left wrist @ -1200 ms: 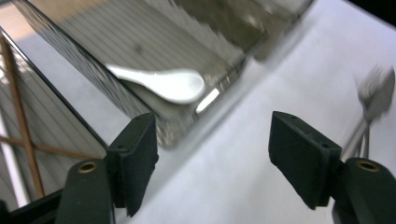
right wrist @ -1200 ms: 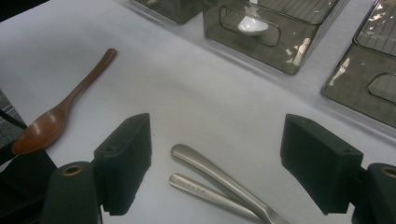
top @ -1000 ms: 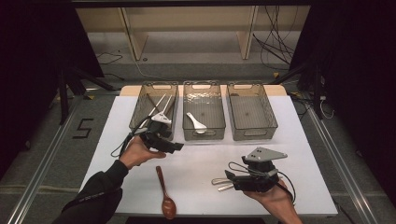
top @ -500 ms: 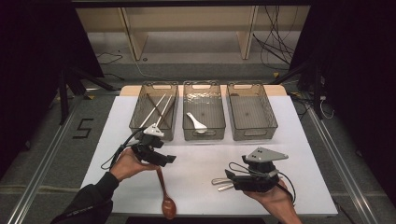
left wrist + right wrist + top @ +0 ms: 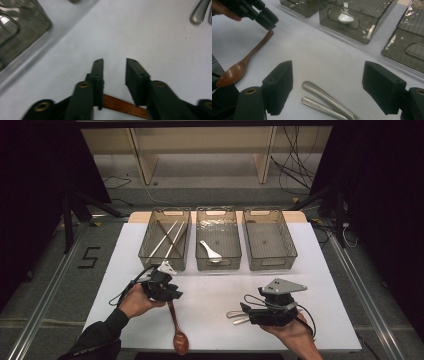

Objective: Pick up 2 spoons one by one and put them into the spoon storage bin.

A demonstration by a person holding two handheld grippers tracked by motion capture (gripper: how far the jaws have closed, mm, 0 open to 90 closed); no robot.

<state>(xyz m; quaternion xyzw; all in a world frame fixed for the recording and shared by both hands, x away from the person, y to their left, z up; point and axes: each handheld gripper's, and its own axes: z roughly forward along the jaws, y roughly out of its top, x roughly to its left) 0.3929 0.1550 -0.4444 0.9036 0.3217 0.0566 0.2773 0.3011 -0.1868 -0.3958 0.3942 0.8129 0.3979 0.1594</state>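
The brown wooden spoon (image 5: 176,327) is laid on the white table (image 5: 215,330), near its front edge. Its handle end is crossed by the left gripper (image 5: 114,65), whose jaws have just been closing but are not pressed on it. Two metal handles (image 5: 324,101) are seen between the wide open jaws of the right gripper (image 5: 328,87).

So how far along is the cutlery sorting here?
Done: chopsticks in the left bin, white spoon in the middle bin. In hand: the left gripper has just been closing around the wooden spoon handle. Left: two metal handles before the open right gripper.
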